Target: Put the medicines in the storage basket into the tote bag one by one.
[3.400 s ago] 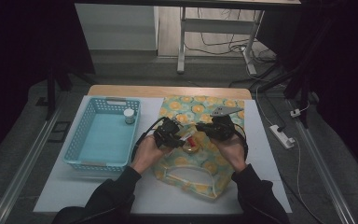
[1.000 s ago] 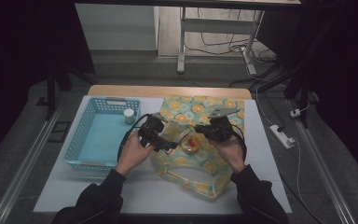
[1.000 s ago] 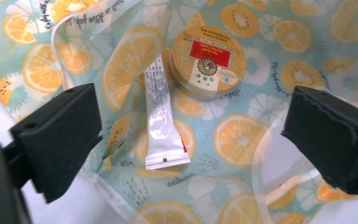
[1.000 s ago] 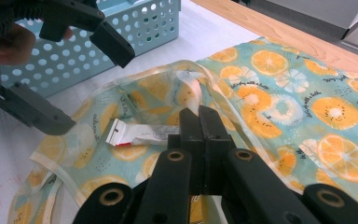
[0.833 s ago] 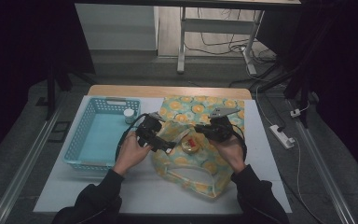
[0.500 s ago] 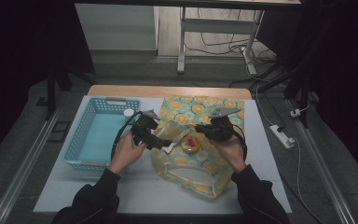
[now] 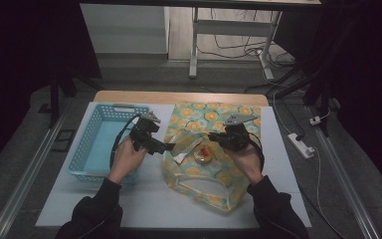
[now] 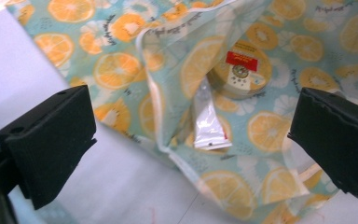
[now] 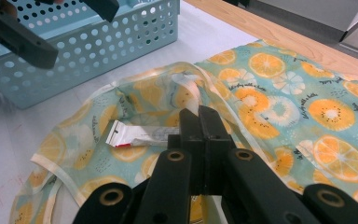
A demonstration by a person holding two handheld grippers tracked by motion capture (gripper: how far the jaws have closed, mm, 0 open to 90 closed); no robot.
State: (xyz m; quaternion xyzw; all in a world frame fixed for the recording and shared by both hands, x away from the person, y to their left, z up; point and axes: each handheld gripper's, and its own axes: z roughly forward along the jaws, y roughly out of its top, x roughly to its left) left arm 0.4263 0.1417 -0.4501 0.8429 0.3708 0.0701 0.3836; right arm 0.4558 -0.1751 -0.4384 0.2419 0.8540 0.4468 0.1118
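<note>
Fabric printed with orange slices makes up the bag [image 7: 214, 149], which lies slightly right of centre in the high view on the white desk [image 7: 144, 199], its far part flat and its near part rumpled, with a loop handle toward the lower edge of the frame. The right gripper [image 7: 218, 139] sits at the bag's mouth with its jaws pressed together; in the right gripper view they appear closed on the raised fabric rim, though the pinched edge itself is hidden behind the jaws. The left gripper [image 7: 165, 147] hovers at the bag's left edge, between the bag and the blue basket [image 7: 92, 149], with its jaws spread wide and nothing between them. Inside the mouth, seen in the left gripper view, lie a white tube [image 8: 207, 123] and a round tin [image 8: 240, 70] with a red label; part of the tin is veiled by a thin fabric fold, and its label print is too small to read. In the high view the person's left hand and gripper cover part of the basket's right side.
</note>
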